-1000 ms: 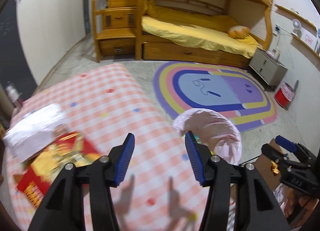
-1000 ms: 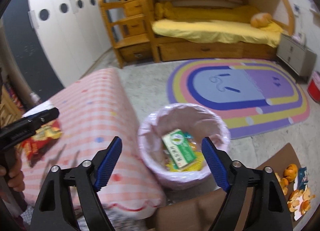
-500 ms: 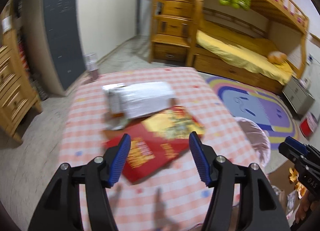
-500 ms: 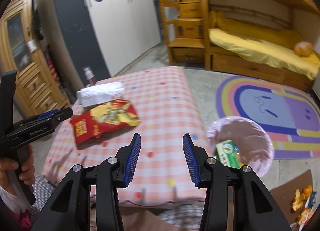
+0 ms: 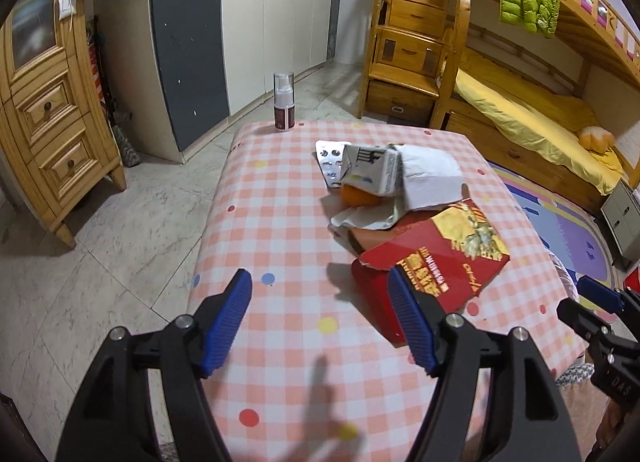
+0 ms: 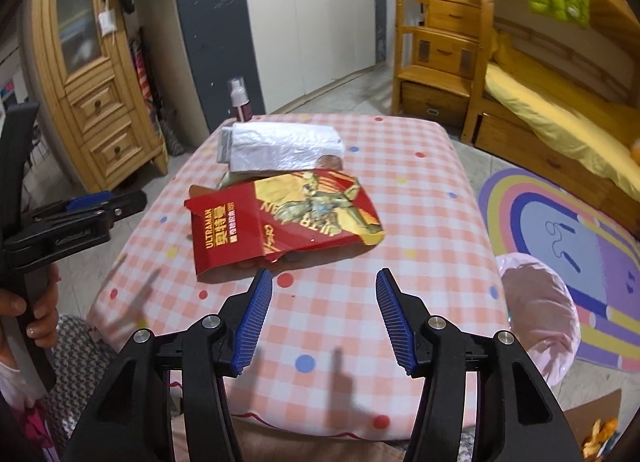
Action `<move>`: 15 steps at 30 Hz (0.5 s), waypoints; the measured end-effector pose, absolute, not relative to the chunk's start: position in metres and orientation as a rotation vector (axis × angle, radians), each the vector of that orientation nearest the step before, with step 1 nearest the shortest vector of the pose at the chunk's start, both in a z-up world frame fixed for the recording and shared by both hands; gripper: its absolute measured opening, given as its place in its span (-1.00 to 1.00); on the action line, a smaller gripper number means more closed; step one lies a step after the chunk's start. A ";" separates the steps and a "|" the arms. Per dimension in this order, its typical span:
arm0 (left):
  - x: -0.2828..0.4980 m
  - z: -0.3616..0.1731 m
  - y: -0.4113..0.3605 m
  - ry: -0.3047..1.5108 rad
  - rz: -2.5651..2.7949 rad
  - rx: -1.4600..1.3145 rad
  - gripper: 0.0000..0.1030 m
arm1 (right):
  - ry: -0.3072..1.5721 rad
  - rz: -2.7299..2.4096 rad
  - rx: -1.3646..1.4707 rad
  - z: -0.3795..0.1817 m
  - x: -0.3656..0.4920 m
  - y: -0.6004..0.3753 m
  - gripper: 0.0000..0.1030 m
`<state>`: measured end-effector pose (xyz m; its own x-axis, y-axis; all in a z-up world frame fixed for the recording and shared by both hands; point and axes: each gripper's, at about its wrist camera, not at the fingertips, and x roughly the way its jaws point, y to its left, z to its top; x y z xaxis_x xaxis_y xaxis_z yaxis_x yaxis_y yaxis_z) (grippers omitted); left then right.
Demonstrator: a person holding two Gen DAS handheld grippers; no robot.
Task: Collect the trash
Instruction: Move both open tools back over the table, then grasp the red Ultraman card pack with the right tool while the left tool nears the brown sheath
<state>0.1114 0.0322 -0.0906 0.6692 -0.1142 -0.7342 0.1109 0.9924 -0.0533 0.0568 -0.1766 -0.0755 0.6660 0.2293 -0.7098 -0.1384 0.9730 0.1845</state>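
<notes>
Both grippers over the near edge of the table [image 5: 248,197], nothing carried.

Left gripper [image 5: 320,318]: jaws apart and opening, nothing between them; bare checked cloth below, low centre of the left wrist view. Its right finger overlaps the near corner of the red box [image 5: 440,262] in that view; contact cannot be told.

Right gripper [image 6: 320,314]: jaws apart and opening, empty. Low centre of the right wrist view, just short of the red box [image 6: 280,217].

Trash left on the table, all in one heap at mid-frame:
- red box, flattened and torn, nearest the grippers
- white paper [image 5: 428,177] behind it, upper right of heap
- small carton [image 5: 372,173] lying on the paper
- blister pack [image 5: 330,161] at the far left of the heap
- something orange [image 5: 356,195] under the carton; could be peel, cannot tell

Spray bottle [image 5: 284,101] upright at the far edge, apart from the heap; probably not trash.

Bin [image 6: 536,314]: pink liner, on the floor at the right edge of the table, lower right of the right wrist view. Contents not visible from here.

Judgement: task part way at best. The whole heap is yet to be collected; red box looks the likely next pick, being closest to both grippers and on the bin side.
</notes>
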 end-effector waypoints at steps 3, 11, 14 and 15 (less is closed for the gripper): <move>0.122 -0.102 0.028 0.846 -0.144 0.008 0.33 | 0.817 0.205 0.114 -0.076 0.058 -0.177 0.08; 0.155 -0.117 0.019 0.880 -0.126 -0.008 0.13 | 0.815 0.166 0.144 -0.075 0.057 -0.199 0.08; 0.163 -0.117 0.018 0.882 -0.117 -0.003 0.13 | 0.819 0.160 0.149 -0.077 0.057 -0.203 0.08; 0.166 -0.119 0.017 0.894 -0.113 0.010 0.13 | 0.819 0.160 0.151 -0.077 0.057 -0.204 0.08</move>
<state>0.1662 0.0171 -0.1187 0.6207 -0.0942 -0.7784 0.1029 0.9940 -0.0383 0.0573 -0.2035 -0.0772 0.6718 0.1998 -0.7133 -0.0835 0.9772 0.1950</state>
